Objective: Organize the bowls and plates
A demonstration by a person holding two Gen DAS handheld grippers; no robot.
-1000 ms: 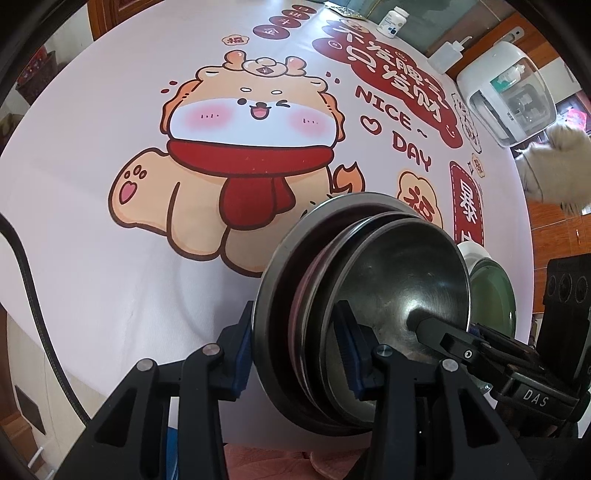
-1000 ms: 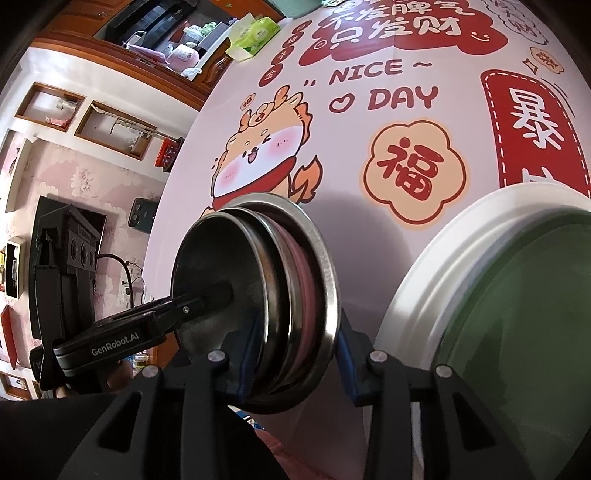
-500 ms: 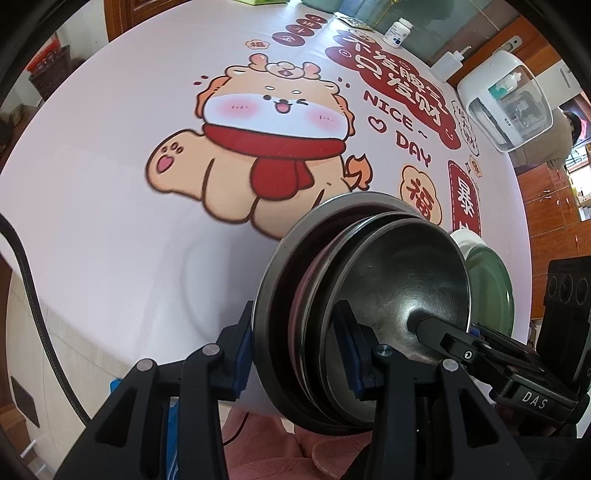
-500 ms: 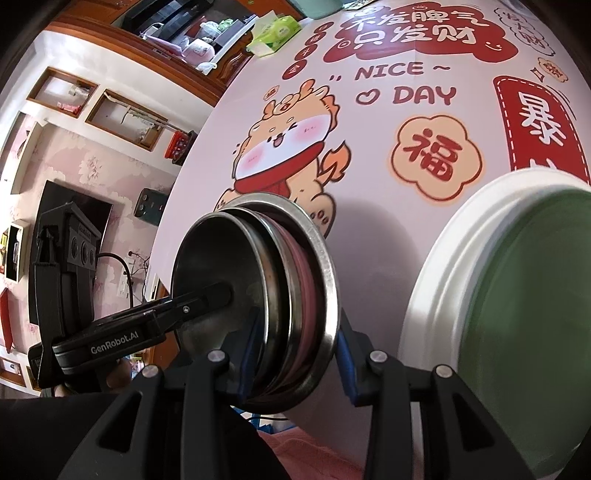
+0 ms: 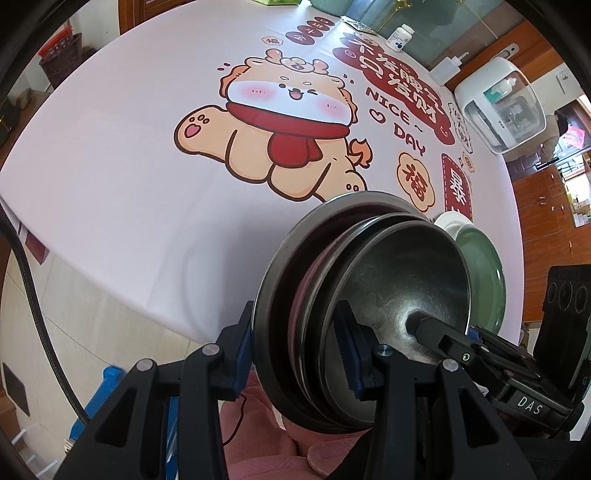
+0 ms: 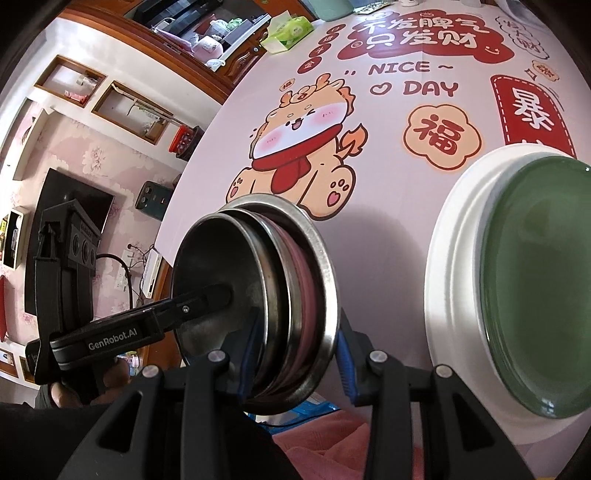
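Observation:
A nested stack of steel bowls and plates with a pink one between them is held on edge above the table's near edge. My left gripper is shut on its rim from one side. My right gripper is shut on the same stack from the other side. Each gripper shows in the other's view, reaching into the innermost bowl. A green plate lies on a white plate on the table to the right; both also show in the left wrist view.
The round table has a white cloth with a cartoon dragon and red lettering. A white appliance, a bottle and a dispenser stand at the far edge. A tissue pack lies at the back. A pink cloth is below the grippers.
Both grippers with the stack have drawn back and up from the table; more of the cloth and the table's near edge shows. The grip on the stack is unchanged.

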